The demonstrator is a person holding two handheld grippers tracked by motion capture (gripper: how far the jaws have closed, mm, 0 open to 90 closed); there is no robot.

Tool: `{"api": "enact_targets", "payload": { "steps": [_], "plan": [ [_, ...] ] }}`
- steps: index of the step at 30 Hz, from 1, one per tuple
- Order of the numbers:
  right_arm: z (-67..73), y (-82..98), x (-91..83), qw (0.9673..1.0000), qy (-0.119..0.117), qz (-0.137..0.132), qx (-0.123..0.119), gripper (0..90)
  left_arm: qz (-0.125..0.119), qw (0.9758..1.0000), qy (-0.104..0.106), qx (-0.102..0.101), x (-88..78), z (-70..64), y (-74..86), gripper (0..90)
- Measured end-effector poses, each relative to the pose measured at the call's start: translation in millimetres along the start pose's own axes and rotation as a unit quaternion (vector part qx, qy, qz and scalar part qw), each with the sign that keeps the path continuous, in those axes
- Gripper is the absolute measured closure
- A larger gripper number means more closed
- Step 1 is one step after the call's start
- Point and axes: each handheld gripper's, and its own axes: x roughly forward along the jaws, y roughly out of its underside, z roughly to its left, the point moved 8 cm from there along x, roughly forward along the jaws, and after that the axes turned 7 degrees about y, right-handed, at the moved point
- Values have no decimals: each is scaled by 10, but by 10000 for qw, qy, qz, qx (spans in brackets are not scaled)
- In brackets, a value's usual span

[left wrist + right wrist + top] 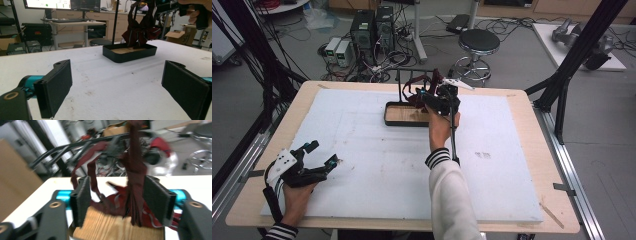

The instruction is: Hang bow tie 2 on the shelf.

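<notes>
A black tray (398,120) with a wooden floor (110,225) sits at the far middle of the white board. Dark red cloth straps (417,87) hang from a black rack (75,147) down into the tray. My right gripper (428,95) hovers over the tray's right end. It is open (118,198), with one hanging strap (135,182) between the jaws, close to the right one. My left gripper (324,152) rests at the board's near left corner, wide open (120,87) and holding nothing. It faces the tray (130,53) and the cloth (140,32).
The white board (377,165) covers most of the wooden table (532,165). Beyond the far edge stand a stool (479,42), computer towers (372,27) and cables on the floor. Black frame posts (577,55) rise at the table's right.
</notes>
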Motion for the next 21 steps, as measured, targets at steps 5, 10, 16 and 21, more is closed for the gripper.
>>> {"api": "enact_targets", "payload": {
  "steps": [5,10,16,21],
  "plan": [
    [124,-1,-111,9984,-257,-87,-501,277,19,10000,2,18,0,0,2,101],
    [183,-7,-329,9926,-434,-301,-1090,204,15,10000,-4,24,4,-1,2,100],
    [142,48,-703,9852,-663,-490,-1500,170,14,10000,-20,26,5,0,2,101],
    [-42,108,-1048,9835,-686,-620,-1556,155,19,10000,-18,30,5,-6,2,100]
  ]
}}
